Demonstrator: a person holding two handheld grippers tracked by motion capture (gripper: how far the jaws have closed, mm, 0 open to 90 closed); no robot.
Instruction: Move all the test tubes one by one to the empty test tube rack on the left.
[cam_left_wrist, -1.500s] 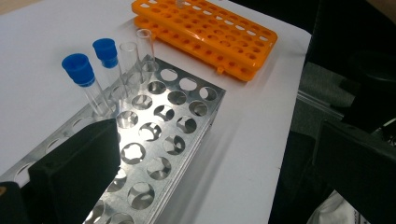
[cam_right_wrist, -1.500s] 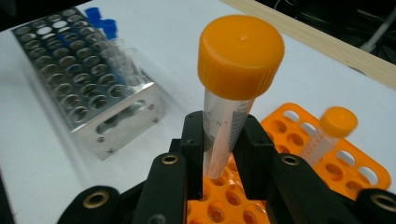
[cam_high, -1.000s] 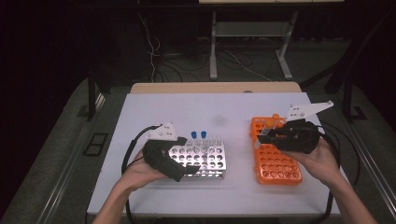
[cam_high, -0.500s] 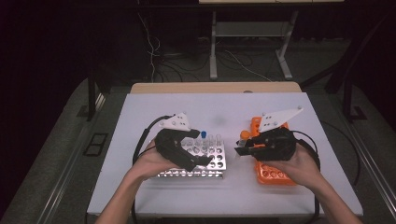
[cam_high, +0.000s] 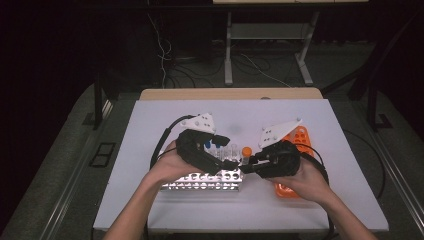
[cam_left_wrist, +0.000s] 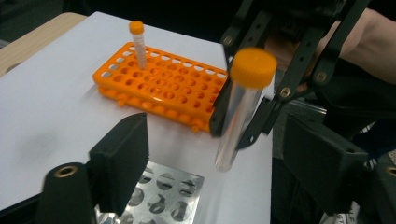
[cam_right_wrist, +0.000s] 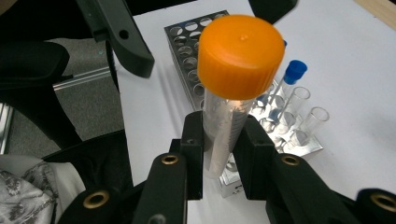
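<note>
My right gripper (cam_right_wrist: 224, 140) is shut on a clear tube with an orange cap (cam_right_wrist: 238, 56) and holds it upright over the right end of the metal rack (cam_high: 200, 181). That tube (cam_left_wrist: 243, 107) stands between the jaws of my left gripper (cam_left_wrist: 222, 149). Those jaws have just been closing, but gaps remain on both sides and the pads do not touch it. In the high view the left gripper (cam_high: 229, 151) and right gripper (cam_high: 248, 162) meet tip to tip at the tube (cam_high: 246, 151). Another orange-capped tube (cam_left_wrist: 137, 42) stands in the orange rack (cam_left_wrist: 159, 79).
The metal rack (cam_right_wrist: 196, 51) holds a blue-capped tube (cam_right_wrist: 292, 79) and a few open clear tubes (cam_right_wrist: 299, 98). The orange rack (cam_high: 300, 137) lies on the white table (cam_high: 150, 125) at the right, partly under my right hand. Cables trail from both grippers.
My right gripper has carried the orange-capped tube left from the orange rack to the metal rack's right end. My left gripper has moved right and up to meet it, its jaws narrower.
</note>
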